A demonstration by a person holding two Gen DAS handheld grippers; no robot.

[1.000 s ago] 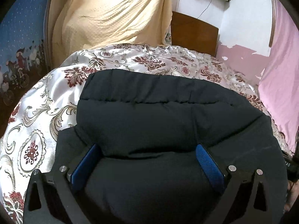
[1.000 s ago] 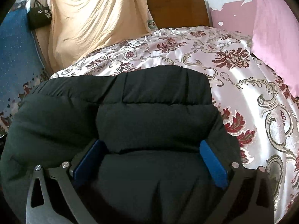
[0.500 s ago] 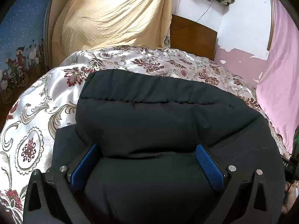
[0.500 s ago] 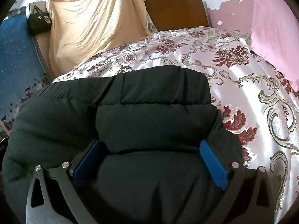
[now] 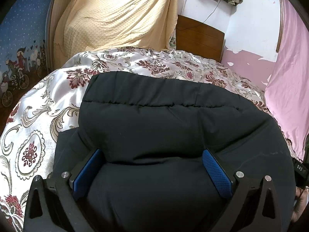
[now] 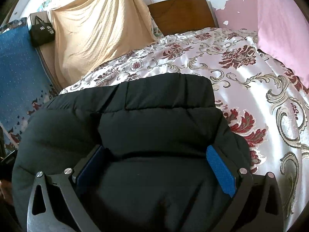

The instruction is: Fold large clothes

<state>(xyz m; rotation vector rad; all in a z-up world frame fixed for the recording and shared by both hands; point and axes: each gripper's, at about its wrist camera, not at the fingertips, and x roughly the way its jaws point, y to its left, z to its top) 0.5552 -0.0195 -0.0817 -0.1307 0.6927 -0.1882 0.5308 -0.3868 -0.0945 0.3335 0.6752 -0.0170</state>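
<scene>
A black puffy jacket (image 5: 154,123) lies folded on the floral satin bedspread (image 5: 48,104). Its quilted fold bulges up between the blue pads of my left gripper (image 5: 152,166), whose fingers stand wide apart, open, pushed in under the fold. The right wrist view shows the same jacket (image 6: 154,119) filling the gap of my right gripper (image 6: 154,164), which is also open, its blue pads at either side of the padded fold. The jacket's near part hides the fingertips of both grippers.
The bedspread (image 6: 251,81) stretches beyond the jacket to a wooden headboard (image 5: 199,36). A cream blanket (image 5: 119,17) hangs at the back left and pink fabric (image 5: 289,81) on the right. A black bag (image 6: 41,31) hangs on the left wall.
Both views have shifted only slightly, with a bit more of the room showing at the back. The jacket and the finger gaps look the same.
</scene>
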